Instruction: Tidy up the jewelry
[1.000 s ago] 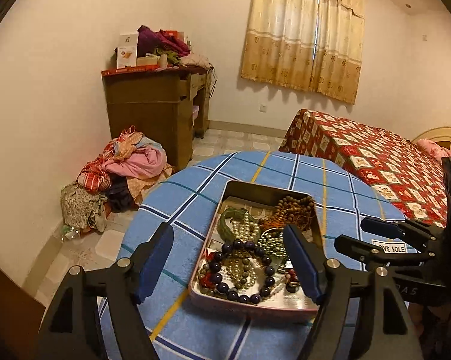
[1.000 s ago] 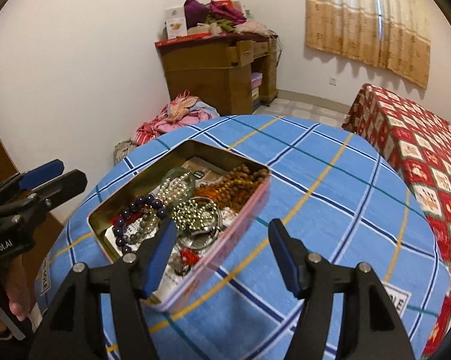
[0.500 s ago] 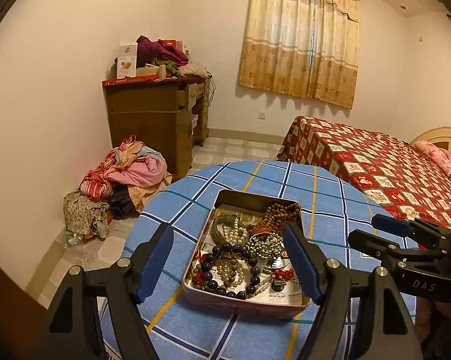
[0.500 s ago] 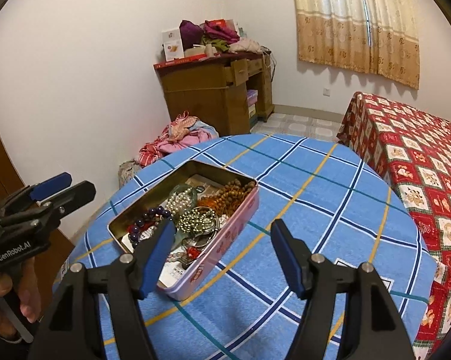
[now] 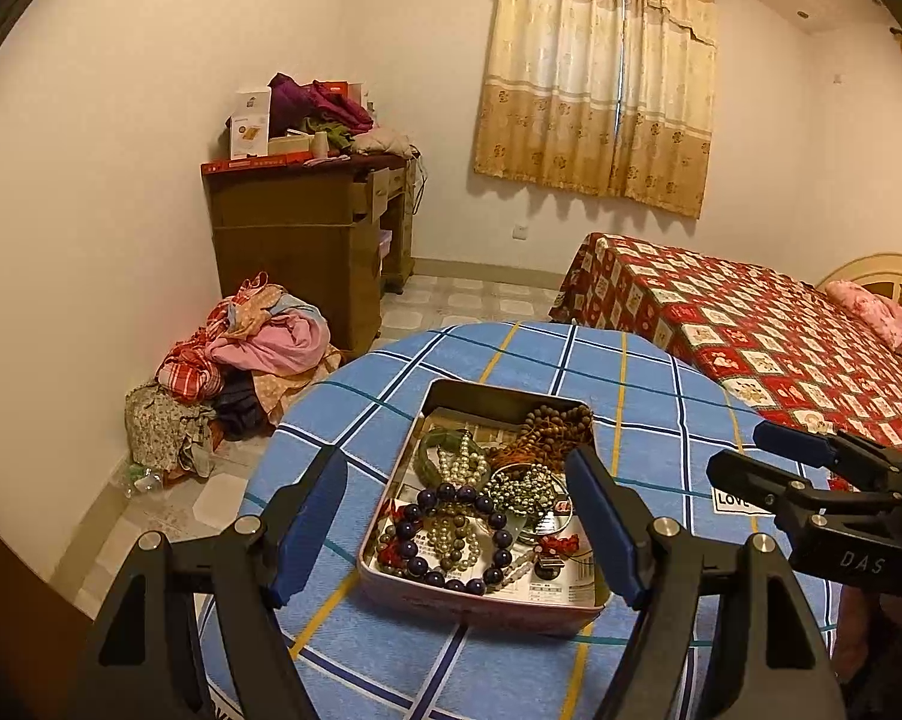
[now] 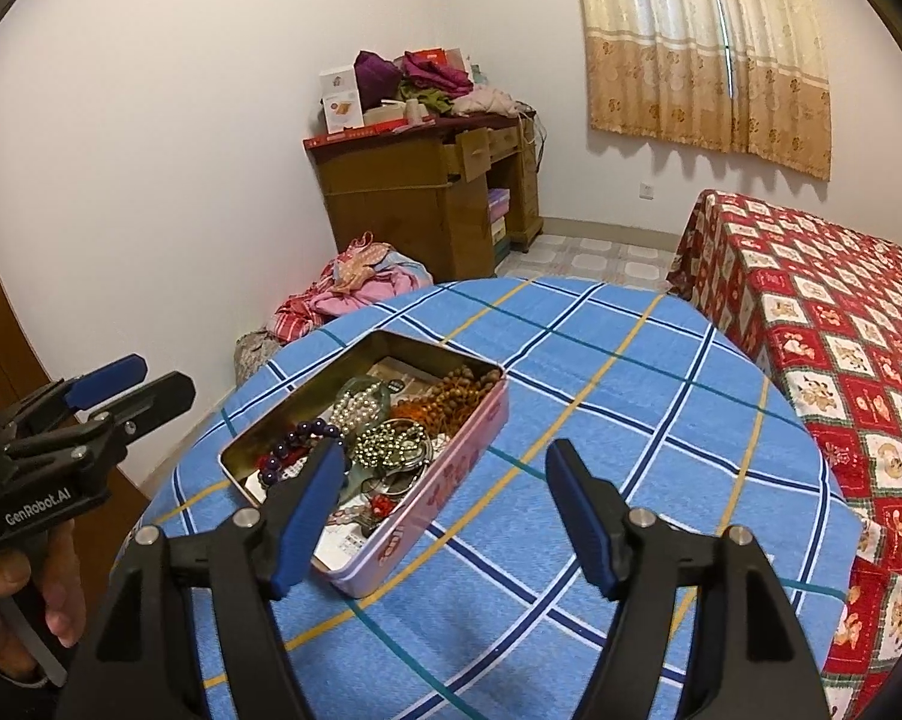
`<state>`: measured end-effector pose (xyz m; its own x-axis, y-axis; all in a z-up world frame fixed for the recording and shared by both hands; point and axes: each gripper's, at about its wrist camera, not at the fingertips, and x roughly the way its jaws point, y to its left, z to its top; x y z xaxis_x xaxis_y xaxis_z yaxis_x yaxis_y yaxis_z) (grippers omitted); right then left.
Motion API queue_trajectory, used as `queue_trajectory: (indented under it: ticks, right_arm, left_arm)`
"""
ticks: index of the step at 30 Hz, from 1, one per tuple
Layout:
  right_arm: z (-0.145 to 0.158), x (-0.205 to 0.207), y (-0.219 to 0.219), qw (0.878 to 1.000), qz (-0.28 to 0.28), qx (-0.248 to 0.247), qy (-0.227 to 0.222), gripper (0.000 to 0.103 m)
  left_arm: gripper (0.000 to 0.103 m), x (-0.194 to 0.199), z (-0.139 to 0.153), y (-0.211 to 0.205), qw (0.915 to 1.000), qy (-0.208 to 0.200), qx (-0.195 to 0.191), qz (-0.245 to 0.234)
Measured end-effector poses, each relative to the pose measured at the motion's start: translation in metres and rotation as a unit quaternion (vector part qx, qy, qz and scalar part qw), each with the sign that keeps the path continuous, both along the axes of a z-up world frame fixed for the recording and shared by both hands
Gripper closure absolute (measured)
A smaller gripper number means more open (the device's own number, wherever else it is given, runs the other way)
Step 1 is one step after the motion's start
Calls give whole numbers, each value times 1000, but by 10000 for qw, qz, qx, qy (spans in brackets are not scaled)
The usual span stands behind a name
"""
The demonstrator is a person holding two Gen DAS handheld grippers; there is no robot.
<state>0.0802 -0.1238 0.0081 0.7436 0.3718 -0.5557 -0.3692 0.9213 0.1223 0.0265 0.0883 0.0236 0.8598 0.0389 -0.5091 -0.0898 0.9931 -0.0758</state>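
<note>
1. The surface [image 5: 649, 396] is round and covered with a blue checked cloth with yellow and white lines.
2. A pink tin [image 5: 481, 600] lies open on the surface; in the left wrist view it sits straight ahead, and in the right wrist view it lies left of centre, turned at an angle.
3. Inside the tin are a dark purple bead bracelet [image 5: 451, 534], a pearl strand [image 5: 460, 462], brown wooden beads [image 5: 556, 429], a bunch of small metallic beads [image 5: 526, 489] and some printed paper underneath.
4. Beyond the tin, against the wall, stands a wooden desk [image 5: 307, 240] piled with clothes and boxes; a heap of clothes [image 5: 247, 354] lies on the tiled floor [image 5: 469, 297] beside it.
5. To the right of the tin is a bed [image 5: 769, 336] with a red patterned cover, and a curtain [image 5: 595, 78] hangs on the far wall.
6. The left hand-held gripper [image 5: 457, 534] hangs over the tin's near end, its jaws wide apart and gripping nothing.
7. The right hand-held gripper [image 6: 439, 516] has its jaws opening, empty, with the tin's near corner between them from this angle.
8. Only the right wrist view shows the hand [image 6: 16, 612] gripping the left tool's handle; only the left wrist view shows a pink pillow [image 5: 871, 312] on the bed.
</note>
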Motion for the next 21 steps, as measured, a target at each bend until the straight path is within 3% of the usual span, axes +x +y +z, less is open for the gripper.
queue_trajectory:
  ticks: [21]
  right_arm:
    - [4,1,-7,10000,-54,2,-55,28]
  left_arm:
    - [27,0,1,-3,10000,19,41,16]
